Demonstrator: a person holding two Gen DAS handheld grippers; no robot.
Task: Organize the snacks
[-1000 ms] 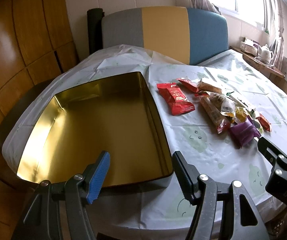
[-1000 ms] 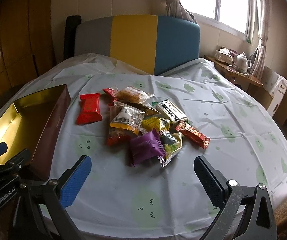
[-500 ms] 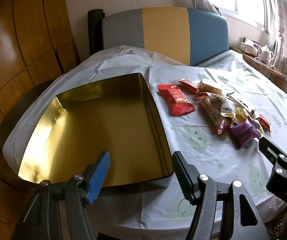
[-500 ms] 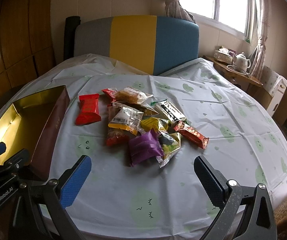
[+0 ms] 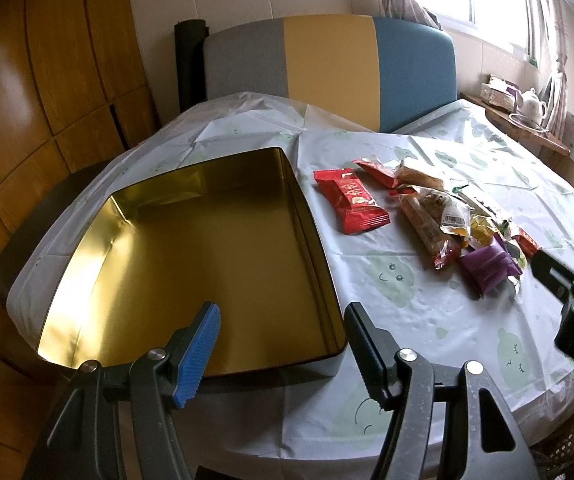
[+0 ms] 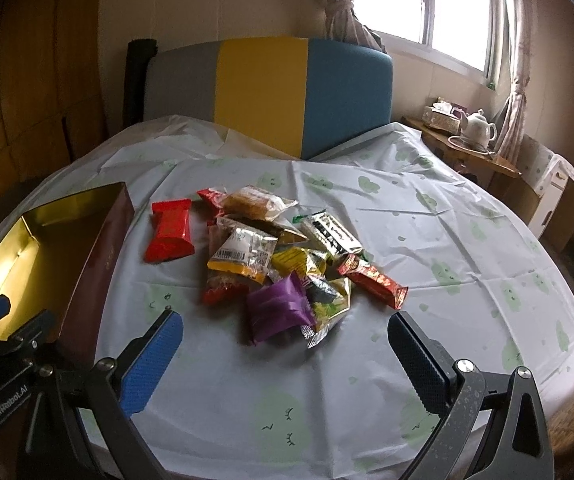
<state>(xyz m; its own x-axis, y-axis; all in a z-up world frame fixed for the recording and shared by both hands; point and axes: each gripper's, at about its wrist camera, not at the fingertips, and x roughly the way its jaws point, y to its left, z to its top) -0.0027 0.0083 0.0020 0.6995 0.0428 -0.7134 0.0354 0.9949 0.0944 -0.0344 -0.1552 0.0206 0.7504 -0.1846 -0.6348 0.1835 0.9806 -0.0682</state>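
Observation:
An empty gold-lined tin box [image 5: 319,240] [image 6: 103,248] sits on the left of the table. To its right lies a heap of snack packets: a red packet [image 5: 351,200] [image 6: 171,230], a purple packet [image 5: 487,268] [image 6: 279,310], a yellow-and-white packet [image 6: 243,254], and several more. My left gripper [image 5: 283,344] hovers open over the box's near edge, holding nothing. Open and empty too, my right gripper [image 6: 283,360] hangs just short of the purple packet.
The round table wears a pale cloth with green prints [image 6: 407,240]. A grey, yellow and blue chair back [image 6: 267,92] stands behind it. A side shelf with a white teapot [image 6: 481,126] is at the far right. Wooden panelling [image 5: 27,100] lines the left.
Both grippers have crept slightly forward toward the table; the snacks and the box have not moved. Both stay open.

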